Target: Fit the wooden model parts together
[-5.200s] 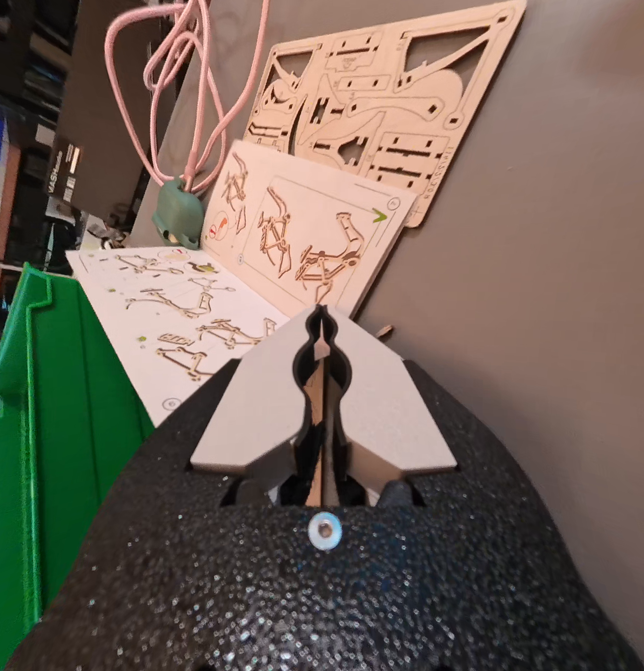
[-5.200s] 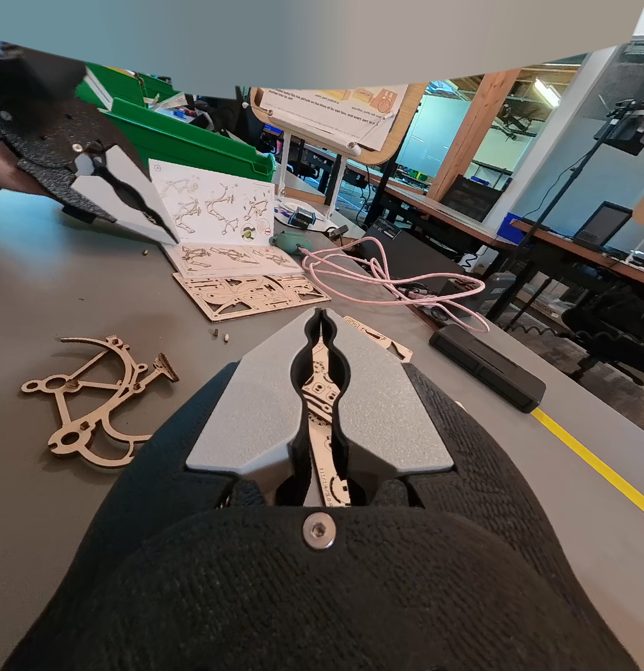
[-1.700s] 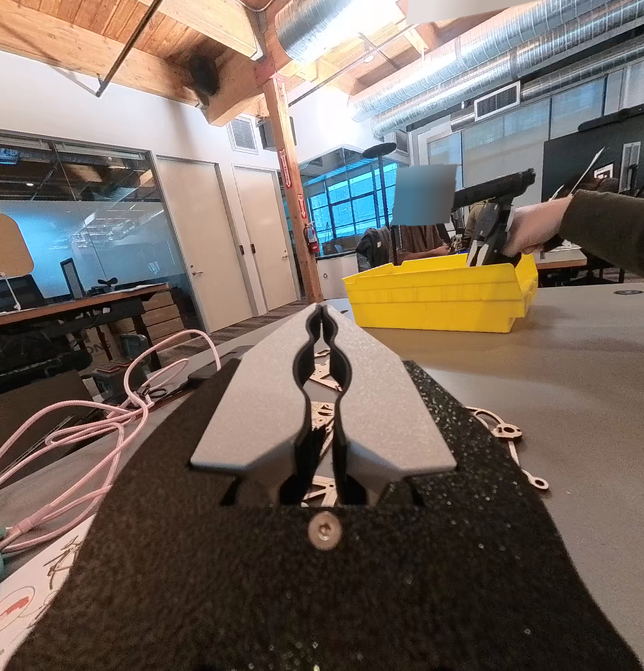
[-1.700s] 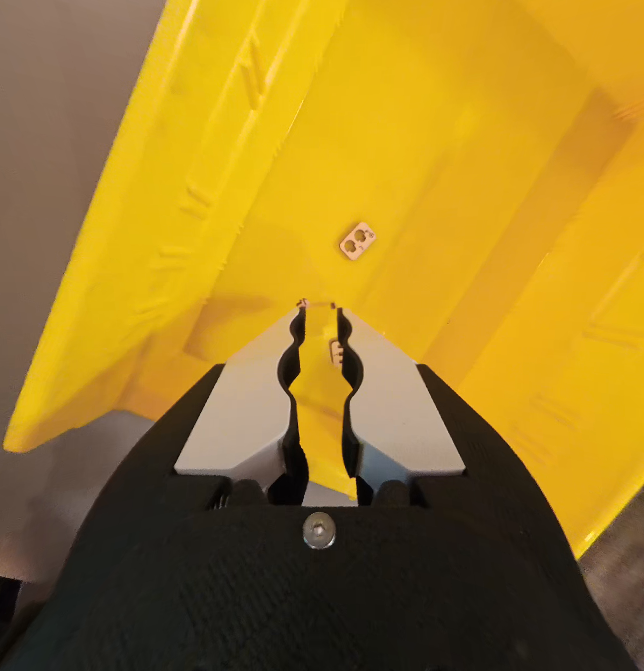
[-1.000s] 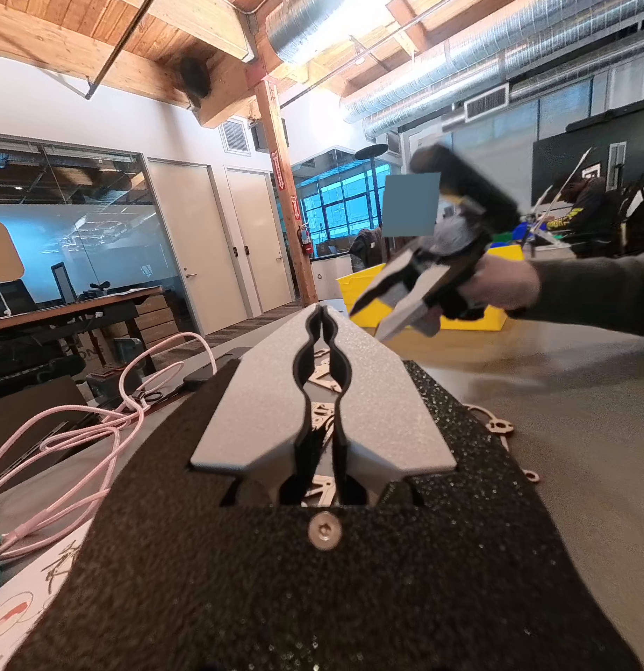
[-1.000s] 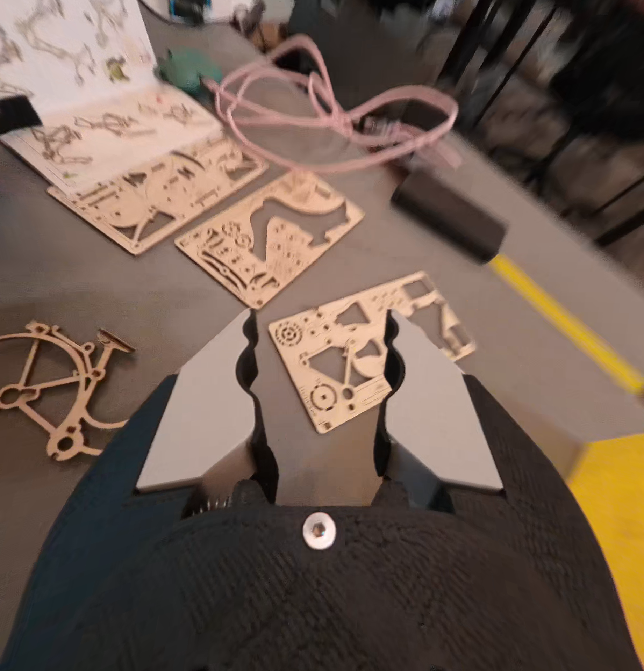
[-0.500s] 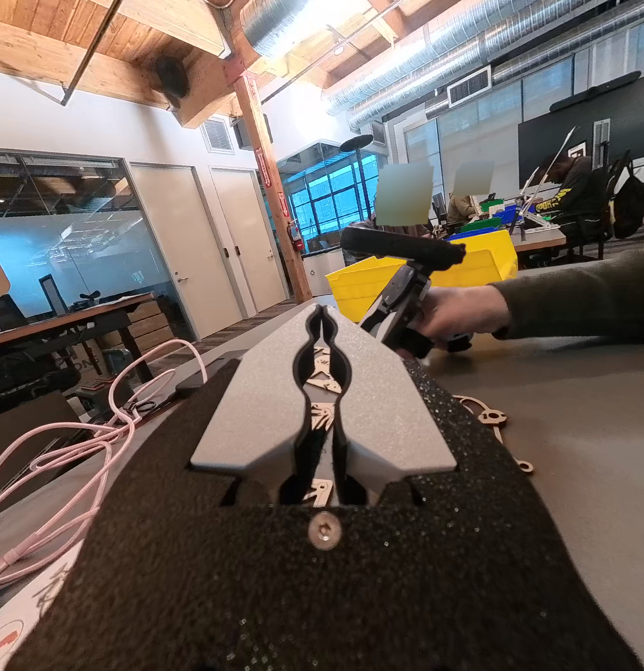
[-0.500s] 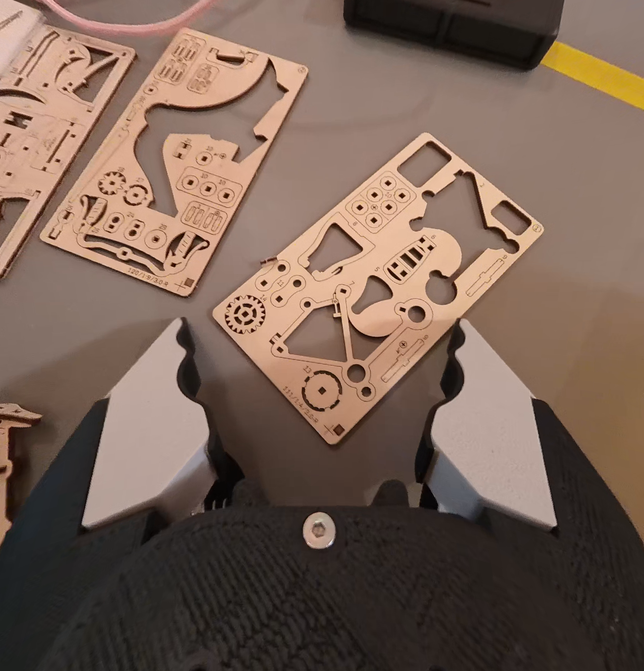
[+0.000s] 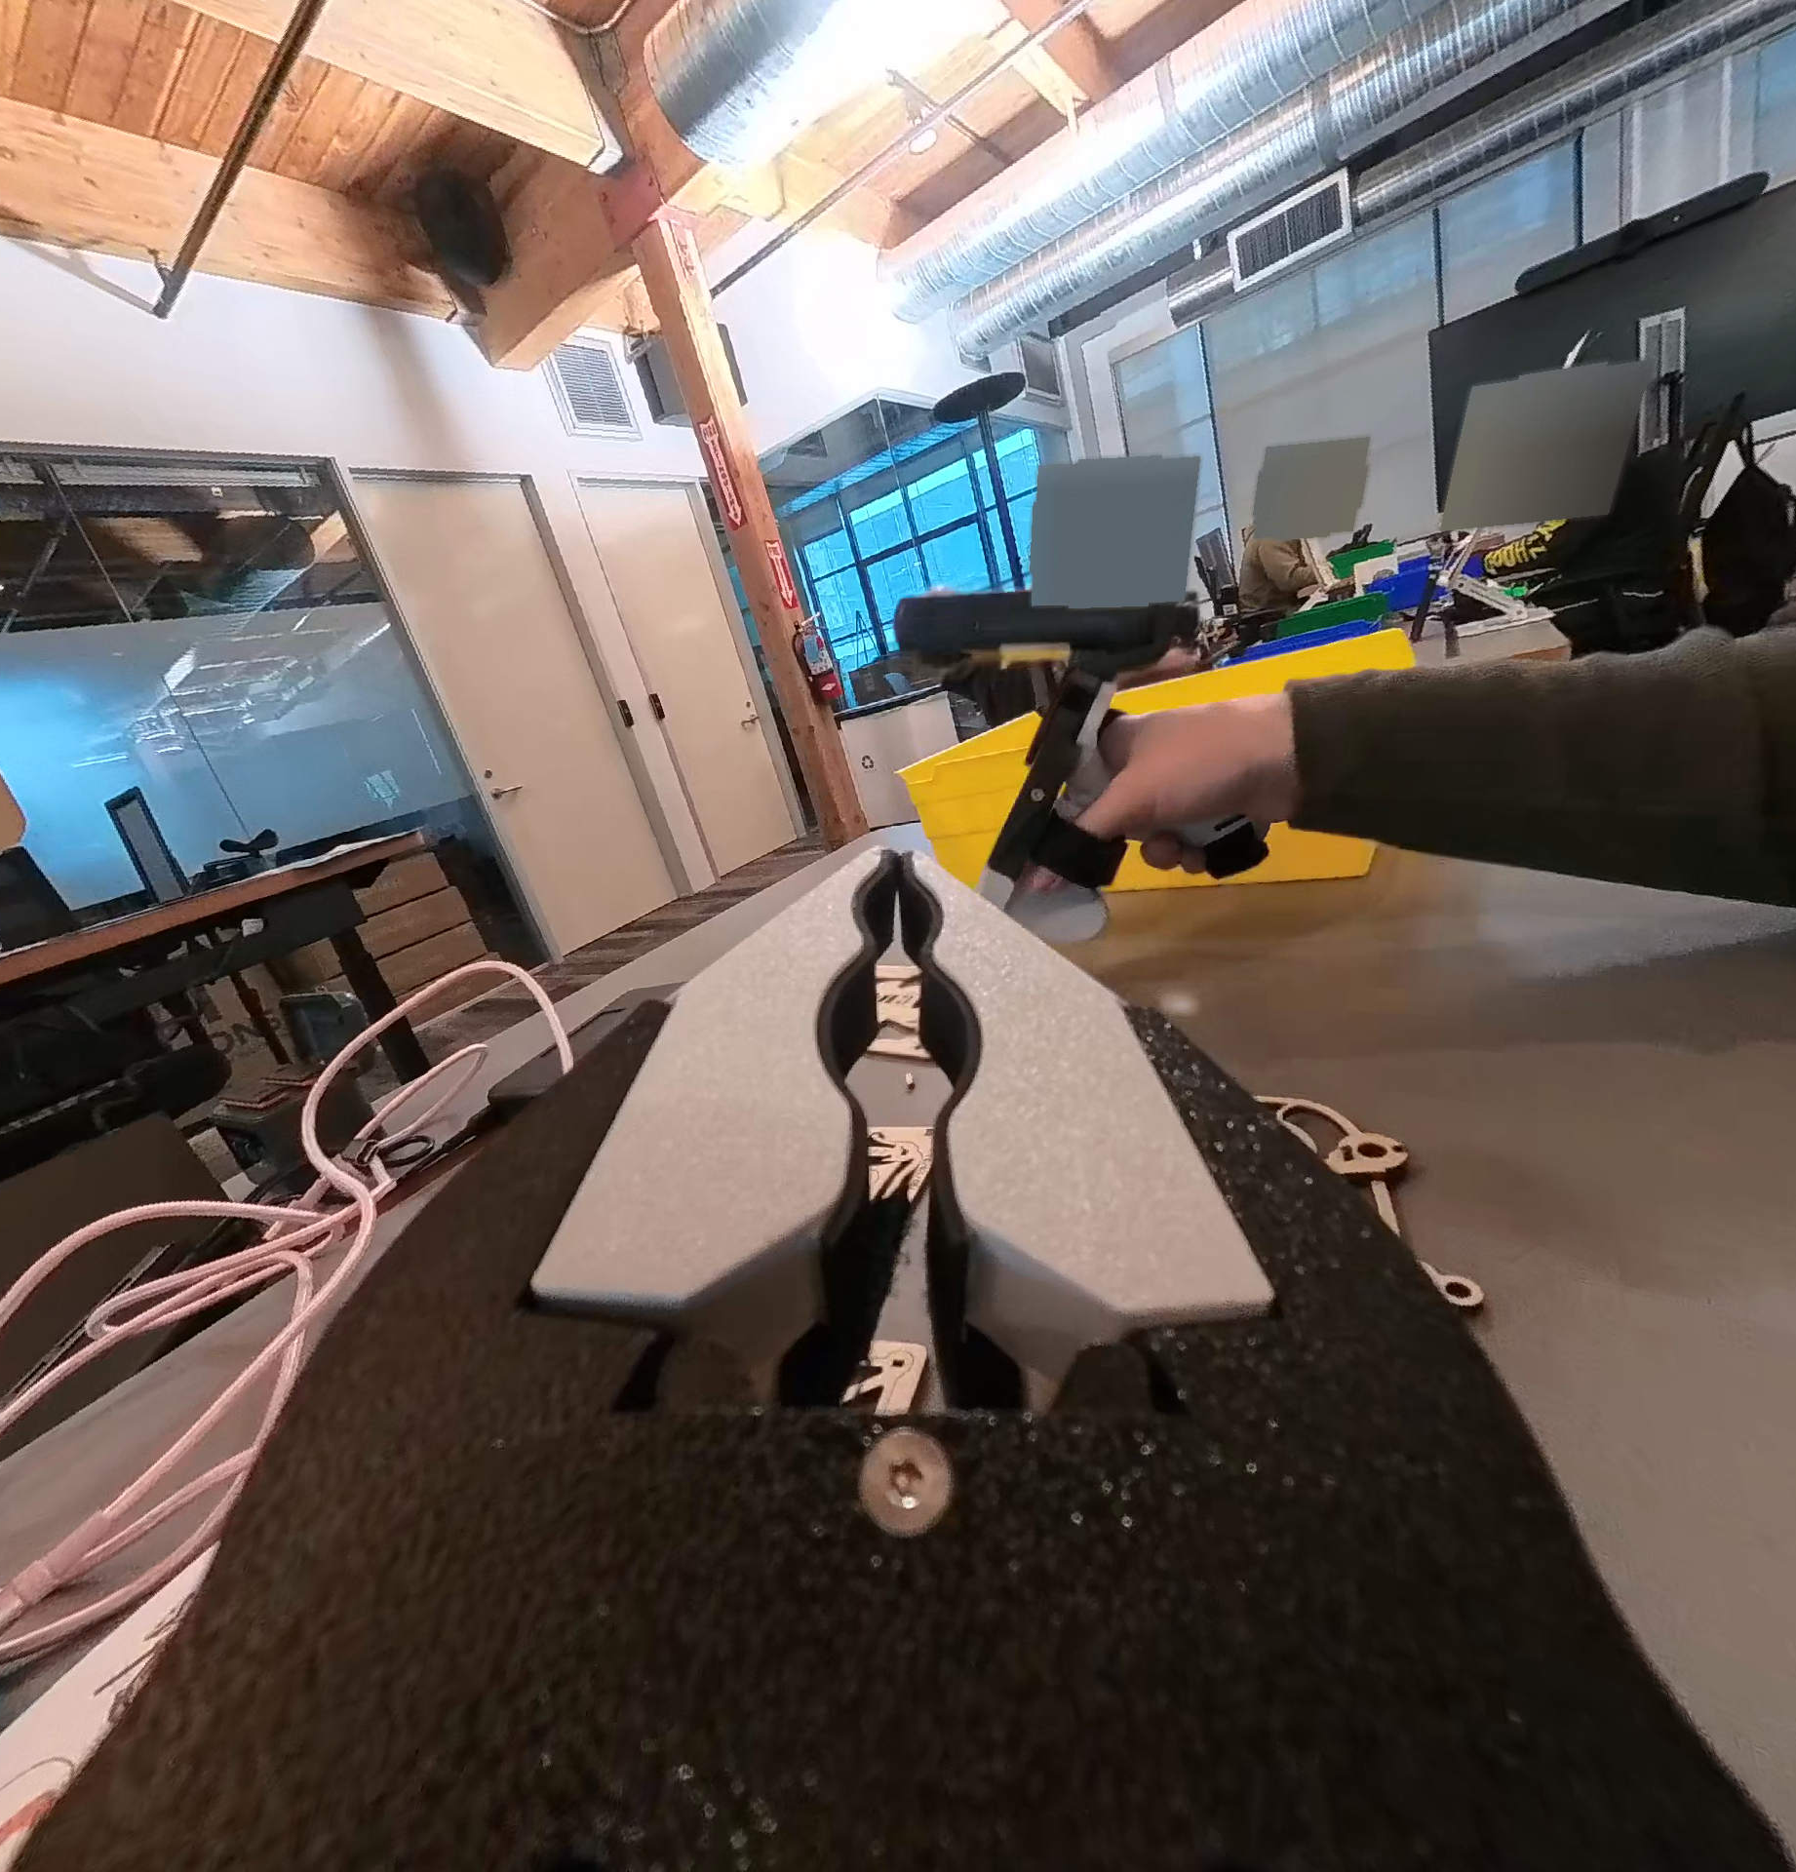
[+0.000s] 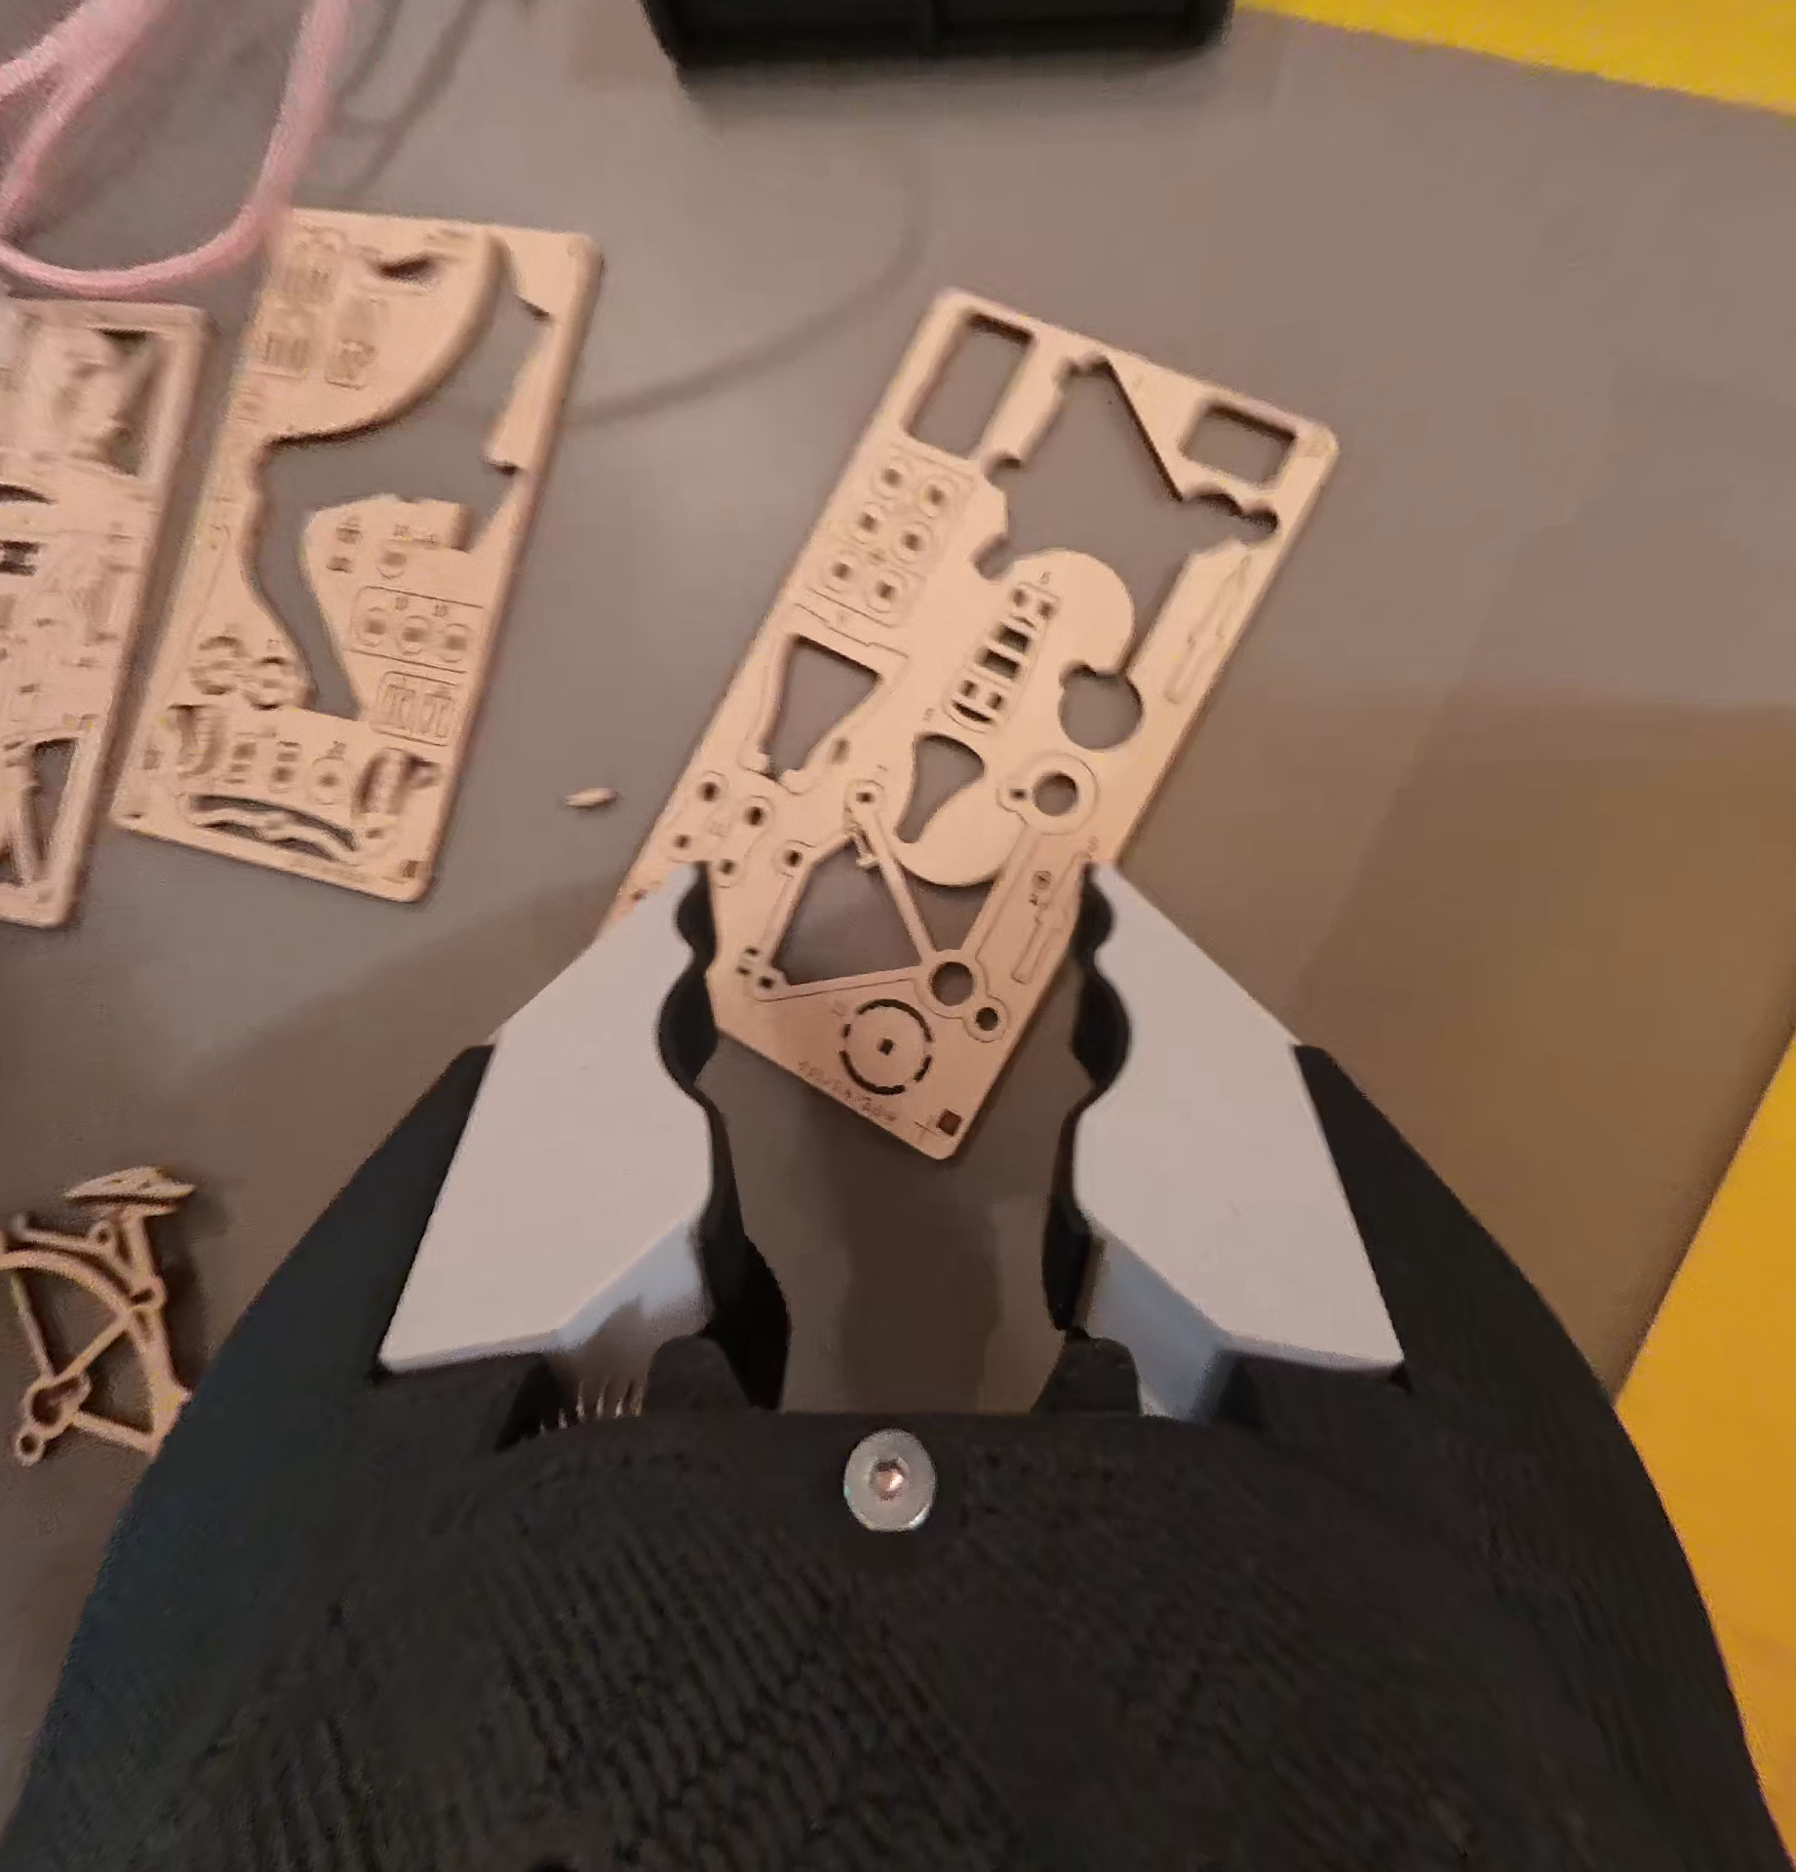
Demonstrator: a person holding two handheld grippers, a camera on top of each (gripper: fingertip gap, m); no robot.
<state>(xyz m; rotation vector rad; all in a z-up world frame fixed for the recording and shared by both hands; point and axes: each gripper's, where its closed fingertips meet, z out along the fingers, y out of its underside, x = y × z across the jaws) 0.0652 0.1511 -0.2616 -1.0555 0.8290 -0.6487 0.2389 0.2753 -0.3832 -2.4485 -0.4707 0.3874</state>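
Observation:
A pale wooden parts sheet (image 10: 975, 658) lies flat on the grey table (image 10: 1431, 810). My right gripper (image 10: 892, 871) is open and points down at it, one finger on each side of its near end. The right gripper also shows in the left wrist view (image 9: 1046, 902), held by a hand and tilted down at the table. My left gripper (image 9: 899, 866) is shut, with nothing visible between its fingers, low over the table. A built arc-shaped wooden part (image 10: 73, 1317) lies at the left, and it also shows in the left wrist view (image 9: 1370, 1155).
Two more parts sheets (image 10: 367, 567) (image 10: 23, 608) lie to the left. A pink cable (image 10: 114, 203) and a black box (image 10: 934, 30) are at the far side. The table's edge meets a yellow surface (image 10: 1684, 1114) on the right. A yellow bin (image 9: 1178, 780) stands behind the hand. Spacing between my two grippers at the tips: around 25 cm.
My right gripper let go of the sheet it held, opened wide, then came down over it with the fingers narrowing around its near end. My left gripper stays shut and has barely moved lately.

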